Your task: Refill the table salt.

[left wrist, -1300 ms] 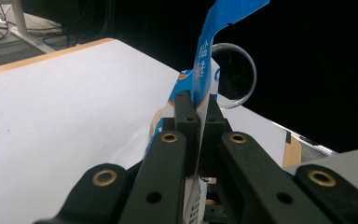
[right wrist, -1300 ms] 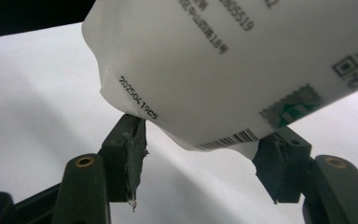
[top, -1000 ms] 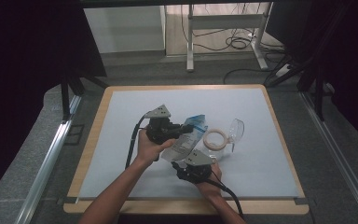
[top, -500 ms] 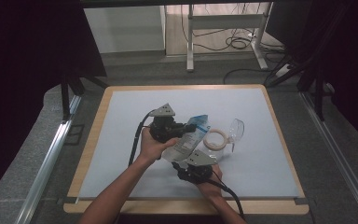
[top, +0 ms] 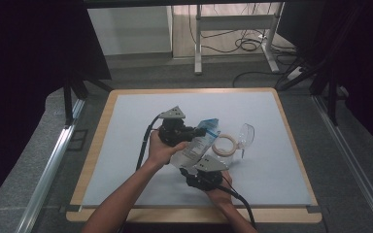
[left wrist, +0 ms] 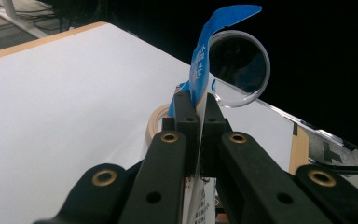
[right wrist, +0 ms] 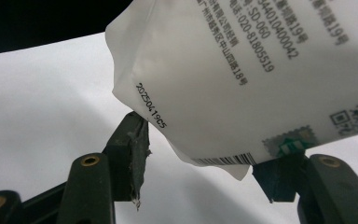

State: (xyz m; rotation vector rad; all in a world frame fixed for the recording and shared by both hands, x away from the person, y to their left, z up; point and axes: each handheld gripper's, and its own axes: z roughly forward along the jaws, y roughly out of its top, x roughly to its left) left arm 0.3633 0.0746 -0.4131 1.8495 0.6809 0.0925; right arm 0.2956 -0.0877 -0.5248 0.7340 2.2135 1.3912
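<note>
A white pouch (top: 194, 145) with a blue top strip hangs above the table between both grippers. My left gripper (top: 201, 131) is shut on the blue top strip (left wrist: 209, 51), and its pads (left wrist: 185, 105) pinch the strip flat. From below, my right gripper (top: 190, 163) has its jaws around the pouch's bottom end (right wrist: 242, 79). Both its pads (right wrist: 135, 135) touch the crumpled lower corners. A person's hands hold both grippers near the table's front centre.
A tape ring (top: 223, 144) and a clear plastic cup (top: 245, 136) on its side lie just right of the pouch on the white mat (top: 126, 121). The cup's mouth (left wrist: 240, 65) shows behind the strip. Wooden table edge (top: 194, 213) at the front; cables on the floor beyond.
My left gripper and the pouch's top have shifted slightly to the right. My right gripper has stayed where it was under the pouch.
</note>
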